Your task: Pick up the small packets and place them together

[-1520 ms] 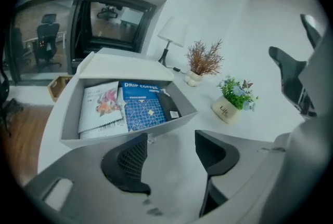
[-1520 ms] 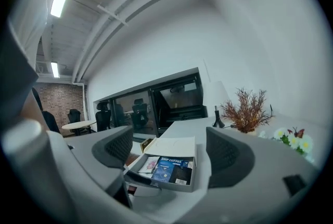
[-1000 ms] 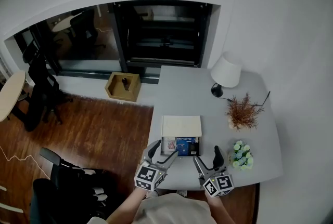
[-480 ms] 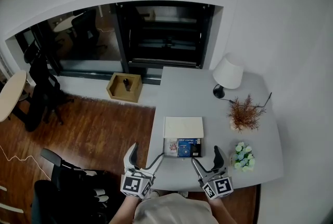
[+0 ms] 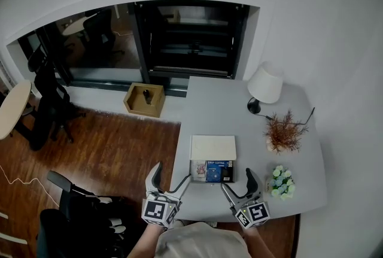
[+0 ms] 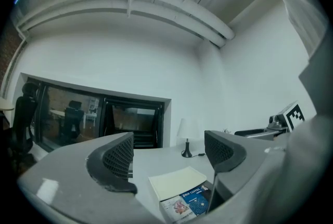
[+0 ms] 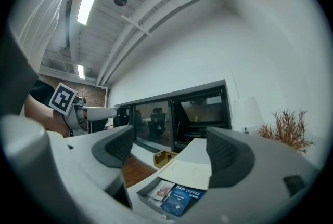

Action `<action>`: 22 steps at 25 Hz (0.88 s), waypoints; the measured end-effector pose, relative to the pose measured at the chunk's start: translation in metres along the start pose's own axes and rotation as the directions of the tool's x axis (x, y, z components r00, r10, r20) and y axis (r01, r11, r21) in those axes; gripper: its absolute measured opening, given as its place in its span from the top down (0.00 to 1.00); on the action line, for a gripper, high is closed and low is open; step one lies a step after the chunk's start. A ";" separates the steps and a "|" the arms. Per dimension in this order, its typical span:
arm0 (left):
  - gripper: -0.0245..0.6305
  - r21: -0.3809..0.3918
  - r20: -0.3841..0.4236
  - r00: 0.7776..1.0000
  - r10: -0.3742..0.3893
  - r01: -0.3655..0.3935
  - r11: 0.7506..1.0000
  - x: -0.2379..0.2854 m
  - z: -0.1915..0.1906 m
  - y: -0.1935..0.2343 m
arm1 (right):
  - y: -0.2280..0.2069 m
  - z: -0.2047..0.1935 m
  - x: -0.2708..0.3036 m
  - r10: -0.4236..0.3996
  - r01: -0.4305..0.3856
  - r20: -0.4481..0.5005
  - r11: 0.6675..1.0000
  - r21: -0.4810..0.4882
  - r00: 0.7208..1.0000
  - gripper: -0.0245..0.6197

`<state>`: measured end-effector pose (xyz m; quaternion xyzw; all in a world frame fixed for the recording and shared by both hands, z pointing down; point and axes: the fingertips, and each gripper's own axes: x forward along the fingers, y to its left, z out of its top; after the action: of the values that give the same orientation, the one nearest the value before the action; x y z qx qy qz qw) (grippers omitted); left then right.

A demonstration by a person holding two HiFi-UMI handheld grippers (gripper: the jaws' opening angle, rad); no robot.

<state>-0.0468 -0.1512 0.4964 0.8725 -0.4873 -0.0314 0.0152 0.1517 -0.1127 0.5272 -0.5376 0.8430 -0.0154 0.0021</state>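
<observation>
At the near edge of the grey worktop (image 5: 215, 107) the person holds both claws about level. The left claw (image 5: 172, 174) is at the worktop's near left corner. Its jaws have just been opening and stand wide apart with nothing between them. The right claw (image 5: 237, 182), further right along the near edge, is also spread wide and holds nothing.

Just beyond and between the two claws, the small packets (image 5: 211, 170) lie side by side in a shallow box (image 7: 136, 193): a pale one at the left, a blue one in the middle, a dark one at the right. A cream board (image 5: 213, 147) adjoins the box's far side.

To the right are a white posy (image 5: 279, 181), then a dried plant (image 5: 282, 134). A white lamp (image 5: 264, 86) stands at the far right. Off the worktop's far left, a wooden box (image 5: 143, 99) sits on the floor (image 5: 119, 143).
</observation>
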 end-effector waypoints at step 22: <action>0.33 -0.009 -0.107 0.986 0.129 -0.131 0.991 -0.021 -0.037 0.033 | 0.019 -0.230 0.114 0.327 -0.199 -0.760 0.945 0.259 0.561 0.45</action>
<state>-0.0832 -0.1502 0.5357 0.8392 -0.5413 0.0123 0.0503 0.0819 -0.2024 0.7583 -0.3404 0.8225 -0.3126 -0.3315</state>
